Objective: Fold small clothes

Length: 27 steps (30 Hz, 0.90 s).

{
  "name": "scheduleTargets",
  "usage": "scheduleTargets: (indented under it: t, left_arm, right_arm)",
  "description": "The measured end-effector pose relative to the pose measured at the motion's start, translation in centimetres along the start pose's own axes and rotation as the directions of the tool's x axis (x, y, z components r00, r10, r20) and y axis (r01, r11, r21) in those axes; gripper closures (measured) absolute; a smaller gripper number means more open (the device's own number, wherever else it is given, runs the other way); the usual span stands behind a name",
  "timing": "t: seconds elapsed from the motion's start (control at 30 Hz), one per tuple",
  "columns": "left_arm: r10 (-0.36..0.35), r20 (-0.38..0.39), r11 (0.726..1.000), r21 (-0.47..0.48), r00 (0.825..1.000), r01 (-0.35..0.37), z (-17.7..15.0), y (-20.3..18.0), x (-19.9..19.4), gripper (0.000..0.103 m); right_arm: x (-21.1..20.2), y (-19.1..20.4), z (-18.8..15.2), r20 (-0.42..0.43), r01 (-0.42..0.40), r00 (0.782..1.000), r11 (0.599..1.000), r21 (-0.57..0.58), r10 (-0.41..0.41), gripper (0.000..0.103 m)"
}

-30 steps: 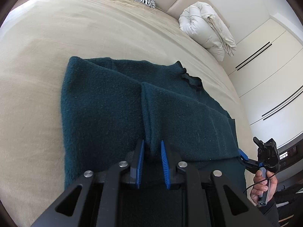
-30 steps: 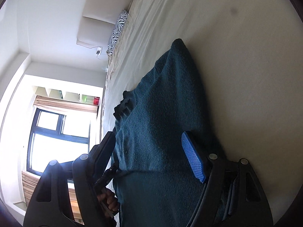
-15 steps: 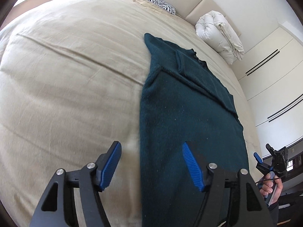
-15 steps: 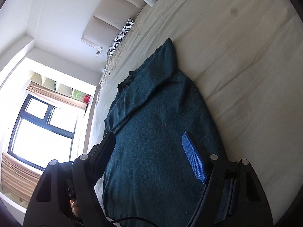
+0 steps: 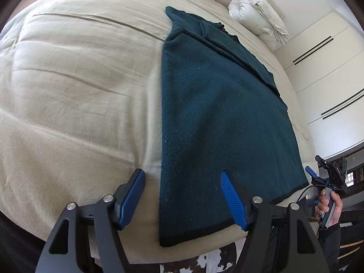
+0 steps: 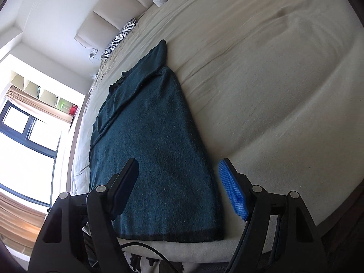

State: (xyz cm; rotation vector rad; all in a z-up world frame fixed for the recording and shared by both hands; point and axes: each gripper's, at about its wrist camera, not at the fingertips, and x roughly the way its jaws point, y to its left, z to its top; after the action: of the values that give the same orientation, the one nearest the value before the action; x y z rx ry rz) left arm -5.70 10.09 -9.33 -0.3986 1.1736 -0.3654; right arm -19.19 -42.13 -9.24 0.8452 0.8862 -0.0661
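Dark teal sweater (image 5: 218, 122) lies flat on beige bed (image 5: 79, 86), sleeves folded in, hem at bed's near edge. L gripper (image 5: 182, 195): jaws just opened wide, holding nothing. R gripper (image 6: 177, 186): jaws wide apart, empty, above hem.

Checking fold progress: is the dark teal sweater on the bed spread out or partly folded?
Partly folded. The sweater lies flat as a narrow strip on the bed, a sleeve layered over its far end; no crosswise fold yet.

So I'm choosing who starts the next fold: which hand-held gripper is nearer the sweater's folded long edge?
Left. The left hand-held gripper straddles the sweater at that edge; the right hand-held gripper straddles the opposite edge.
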Motion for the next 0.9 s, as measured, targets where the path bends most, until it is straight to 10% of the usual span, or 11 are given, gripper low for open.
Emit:
scheduleTargets:
  t: [0.6,0.73,0.9]
  left_arm:
    - [0.039,-0.085,0.998,0.050,0.996,-0.035,-1.0,-0.8,0.6,0.064]
    - [0.019,-0.108,0.999,0.048,0.994,-0.013,-1.1,-0.7,0.8,0.091]
    - [0.006,-0.105,0.999,0.051,0.994,-0.001,-1.4,-0.6,0.6,0.095]
  right_arm:
    - [0.6,-0.8,-2.1,-0.196,0.042,0.979,0.998,-0.044,-0.050,0.039]
    - [1.8,-1.2,-2.1,-0.238,0.019,0.971,1.000,-0.011,-0.021,0.063]
    - [2.3,-1.3,-2.5,-0.256,0.024,0.966,1.000,-0.010,-0.026,0.093]
